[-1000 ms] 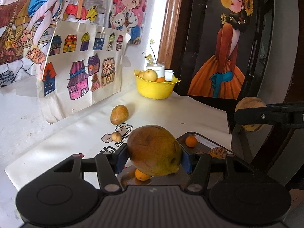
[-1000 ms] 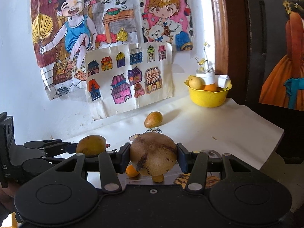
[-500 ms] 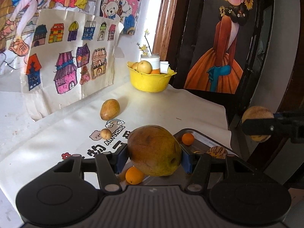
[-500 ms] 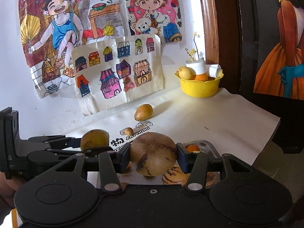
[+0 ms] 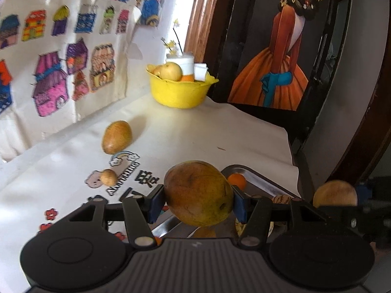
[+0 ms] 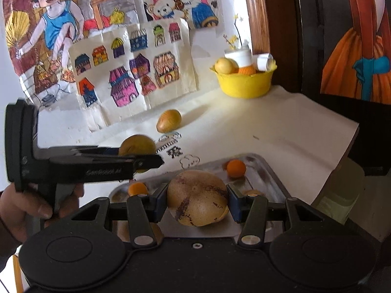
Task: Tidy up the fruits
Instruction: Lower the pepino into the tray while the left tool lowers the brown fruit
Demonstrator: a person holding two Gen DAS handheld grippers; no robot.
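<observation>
My left gripper (image 5: pixel 198 201) is shut on a large brownish-green mango (image 5: pixel 198 193), held above the near end of a metal tray (image 5: pixel 259 182). My right gripper (image 6: pixel 197 204) is shut on a round tan fruit with dark streaks (image 6: pixel 198 197), over the same tray (image 6: pixel 266 168). Small oranges (image 6: pixel 235 168) (image 6: pixel 138 188) and a striped fruit (image 5: pixel 281 199) lie in the tray. In the right wrist view the left gripper (image 6: pixel 149 162) shows from the side with its mango (image 6: pixel 138 145). The right gripper's fruit (image 5: pixel 334 194) shows at the right edge of the left wrist view.
On the white cloth lie a brown oval fruit (image 5: pixel 116 140) and a small round one (image 5: pixel 108 177). A yellow bowl (image 5: pixel 182 92) with fruit and a white jar stands at the back by the wall with drawings. A person's hand (image 6: pixel 22 210) grips the left handle. The cloth's right edge (image 6: pixel 342 151) overhangs.
Both grippers have come down and forward with their fruits over the tray. The tray and its oranges now show larger and closer. Neither grip has altered.
</observation>
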